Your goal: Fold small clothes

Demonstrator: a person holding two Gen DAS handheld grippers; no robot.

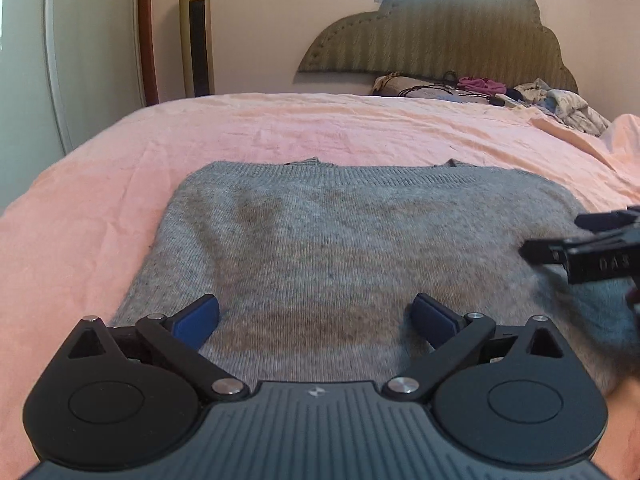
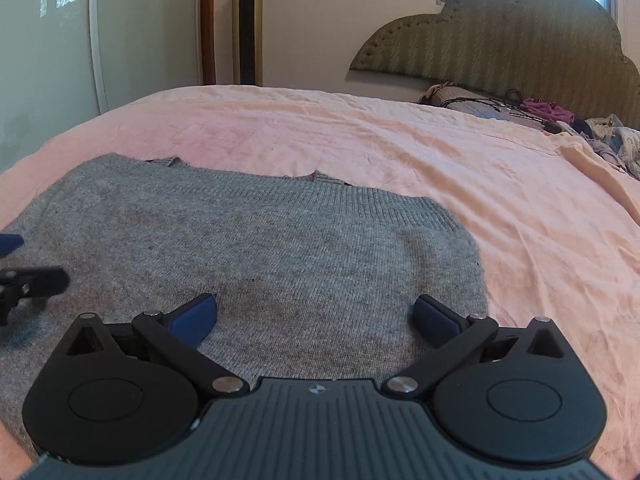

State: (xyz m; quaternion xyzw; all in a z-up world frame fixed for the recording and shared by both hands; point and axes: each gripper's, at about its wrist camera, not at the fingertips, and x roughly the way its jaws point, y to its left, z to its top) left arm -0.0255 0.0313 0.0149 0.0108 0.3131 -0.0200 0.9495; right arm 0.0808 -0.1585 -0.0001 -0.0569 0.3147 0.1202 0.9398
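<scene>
A grey knit sweater [image 1: 328, 240] lies folded flat on the pink bed sheet [image 1: 280, 128], its folded edge toward the headboard. It also shows in the right wrist view [image 2: 248, 248]. My left gripper [image 1: 316, 316] is open, its blue pads spread wide just above the sweater's near part. My right gripper [image 2: 316, 316] is open too, over the sweater's right half near its right edge. The right gripper shows at the right side of the left wrist view [image 1: 592, 248]; the left gripper shows at the left edge of the right wrist view [image 2: 28, 280].
The pink sheet [image 2: 440, 152] covers a wide bed. A pile of clothes and cables [image 1: 520, 96] lies by the padded headboard [image 1: 440, 36]. A tall gold tower fan [image 1: 196, 32] stands by the wall, and a wardrobe door [image 1: 80, 40] is at the left.
</scene>
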